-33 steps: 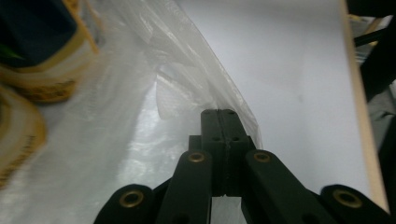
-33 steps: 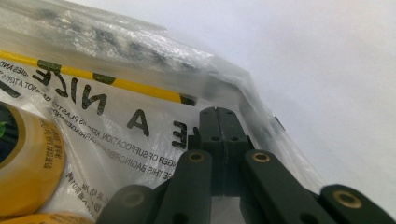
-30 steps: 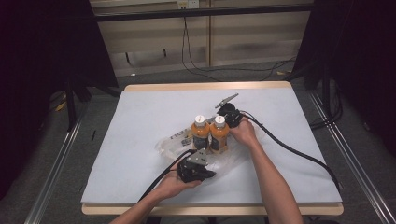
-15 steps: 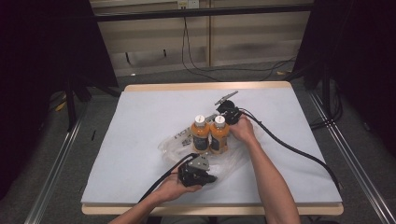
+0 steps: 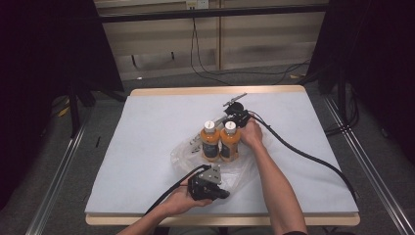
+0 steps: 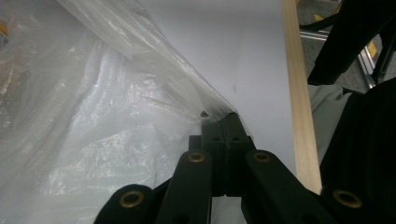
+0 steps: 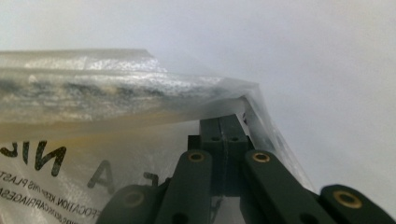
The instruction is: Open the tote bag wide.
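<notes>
Left gripper jaws clamped, right gripper jaws clamped

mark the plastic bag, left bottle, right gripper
plastic bag (image 6: 116, 154), left gripper view, crumpled film.
left bottle (image 5: 211, 143), high view, orange body.
right gripper (image 7: 227, 122), right gripper view, shut jaw tips pinching the bag edge.

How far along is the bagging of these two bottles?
Done: both orange bottles stand upright on the clear plastic bag. In hand: the left gripper and right gripper are each shut on a bag edge. Left, probably: drawing the bag up around the bottles; it lies low around their bases.
</notes>
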{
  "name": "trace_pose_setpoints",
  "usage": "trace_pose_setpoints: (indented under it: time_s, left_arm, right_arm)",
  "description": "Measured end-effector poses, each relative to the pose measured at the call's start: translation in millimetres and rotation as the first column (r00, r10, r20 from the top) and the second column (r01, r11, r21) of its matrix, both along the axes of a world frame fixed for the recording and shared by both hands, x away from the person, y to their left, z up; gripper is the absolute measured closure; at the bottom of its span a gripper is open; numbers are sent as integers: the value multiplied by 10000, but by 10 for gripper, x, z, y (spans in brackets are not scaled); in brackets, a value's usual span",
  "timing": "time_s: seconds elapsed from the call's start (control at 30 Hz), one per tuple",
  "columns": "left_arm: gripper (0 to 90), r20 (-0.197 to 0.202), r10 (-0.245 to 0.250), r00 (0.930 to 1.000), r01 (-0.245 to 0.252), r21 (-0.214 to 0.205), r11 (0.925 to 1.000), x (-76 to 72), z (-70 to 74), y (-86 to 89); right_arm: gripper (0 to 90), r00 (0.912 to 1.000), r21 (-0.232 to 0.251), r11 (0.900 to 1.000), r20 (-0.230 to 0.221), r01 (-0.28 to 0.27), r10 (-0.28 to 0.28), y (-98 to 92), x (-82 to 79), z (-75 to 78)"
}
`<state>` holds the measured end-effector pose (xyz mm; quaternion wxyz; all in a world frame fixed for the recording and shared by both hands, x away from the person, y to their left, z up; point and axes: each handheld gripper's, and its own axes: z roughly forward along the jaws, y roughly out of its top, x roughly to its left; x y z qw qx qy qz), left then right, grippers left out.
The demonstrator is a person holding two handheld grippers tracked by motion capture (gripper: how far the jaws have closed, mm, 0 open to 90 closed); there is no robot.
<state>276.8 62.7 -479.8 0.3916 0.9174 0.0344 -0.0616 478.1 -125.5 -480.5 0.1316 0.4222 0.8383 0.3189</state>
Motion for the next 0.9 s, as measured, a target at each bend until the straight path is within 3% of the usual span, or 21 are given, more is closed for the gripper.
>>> trace_pose_setpoints:
  time_s: [0.07,0.13,0.17,0.2,0.4,0.5,0.57,0.67,0.73,0.77,0.83,0.9]
  left_arm:
    - [900,-94,-10,10000,10,36,10000,7,7,2]
    - [900,-48,19,10000,-18,193,9998,16,25,13]
    - [900,-98,96,9999,-96,-42,9999,19,23,16]
    - [900,-33,126,9999,-126,112,9999,28,49,31]
    - [892,-74,653,9978,-656,-597,9961,89,168,128]
    - [887,-144,1049,9944,-1058,-1233,9867,122,291,213]
    - [893,3,1122,9937,-1110,-1420,9836,147,367,264]
    - [899,46,1651,9863,-1609,-1974,9670,204,513,385]
    - [900,223,1924,9811,-1832,-2158,9591,267,606,493]
    - [900,228,2107,9773,-2002,-2270,9531,305,641,548]
    - [900,259,2495,9680,-2364,-2379,9421,390,695,655]
    - [900,290,2980,9541,-2830,-2372,9293,475,733,757]
  right_arm:
    - [900,9998,56,9999,-127,155,-155,2,-4,5]
    - [900,9997,315,9995,-232,81,-74,-15,-3,3]
    - [900,9996,441,9990,-284,15,-2,-23,-5,2]
    - [900,9991,488,9987,-399,-130,150,-18,-34,28]
    - [900,9977,852,9948,-336,-556,586,-3,-153,174]
    - [900,9971,797,9941,-132,-738,750,-33,-238,269]
    - [900,9968,977,9920,94,-798,793,-88,-298,343]
    - [900,9971,1035,9922,389,-695,658,-193,-386,477]
    - [900,9961,1518,9863,693,-645,545,-375,-467,609]
    - [900,9961,1518,9863,693,-645,545,-375,-467,609]
    - [900,9956,1385,9889,836,-540,427,-480,-517,663]
    - [900,9949,1285,9902,912,-540,424,-569,-586,694]
